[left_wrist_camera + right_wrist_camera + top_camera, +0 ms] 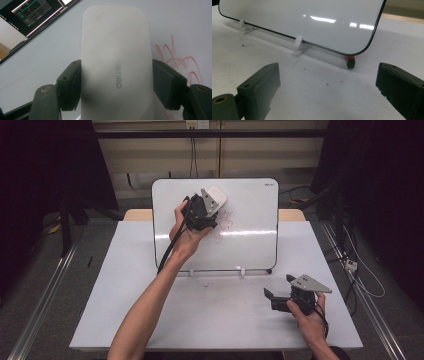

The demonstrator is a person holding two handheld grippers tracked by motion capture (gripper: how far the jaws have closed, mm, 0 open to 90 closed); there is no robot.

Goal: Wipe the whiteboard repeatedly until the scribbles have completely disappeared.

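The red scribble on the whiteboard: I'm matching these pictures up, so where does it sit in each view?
High view: red scribble mid-board, right of the left gripper.
Left gripper view: right edge, beside the white eraser.
Right gripper view: not in it.
Shared landmark: the whiteboard.

The whiteboard [250, 235] stands tilted at the rear centre of the bench [100, 320]. The left hand-held gripper [212, 202] presses an eraser [218, 196] against the whiteboard, left of the scribble [225, 222]. The right hand-held gripper [270, 296] rests on the bench, before the whiteboard's right corner.
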